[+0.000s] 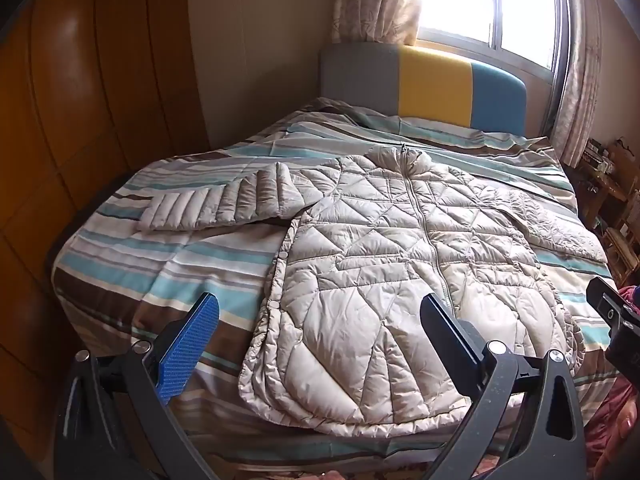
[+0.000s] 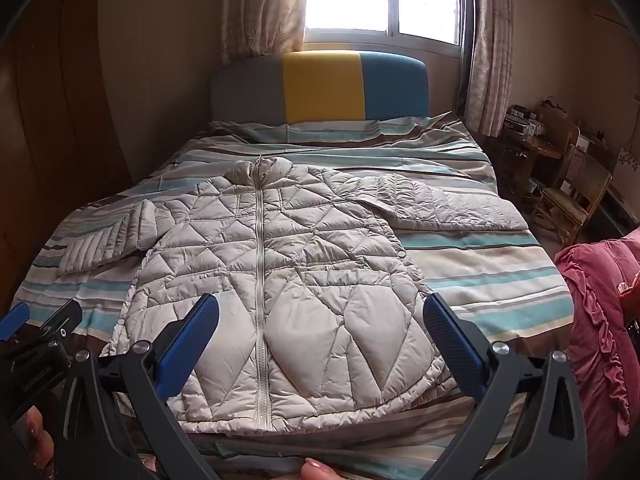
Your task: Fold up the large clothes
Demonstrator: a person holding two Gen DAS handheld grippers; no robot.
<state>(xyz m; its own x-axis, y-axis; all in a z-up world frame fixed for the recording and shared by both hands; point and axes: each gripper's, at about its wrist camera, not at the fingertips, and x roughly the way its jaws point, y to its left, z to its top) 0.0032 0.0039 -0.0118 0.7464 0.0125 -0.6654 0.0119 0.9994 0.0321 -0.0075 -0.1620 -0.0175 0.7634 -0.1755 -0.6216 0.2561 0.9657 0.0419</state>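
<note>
A beige quilted down jacket (image 1: 400,240) lies flat on the bed, zipped up, collar toward the headboard, both sleeves spread outward. It also shows in the right wrist view (image 2: 280,264). My left gripper (image 1: 320,312) is open and empty, hovering above the jacket's hem near the foot of the bed. My right gripper (image 2: 320,312) is open and empty, above the hem's right half. The left gripper also shows at the left edge of the right wrist view (image 2: 36,328). Nothing is held.
The bed (image 2: 500,280) has a striped teal, brown and white cover. A grey, yellow and blue headboard (image 2: 320,84) stands under a bright window. A wooden wardrobe (image 1: 80,120) is on the left. Wicker chairs (image 2: 572,196) and a pink quilt (image 2: 600,320) are on the right.
</note>
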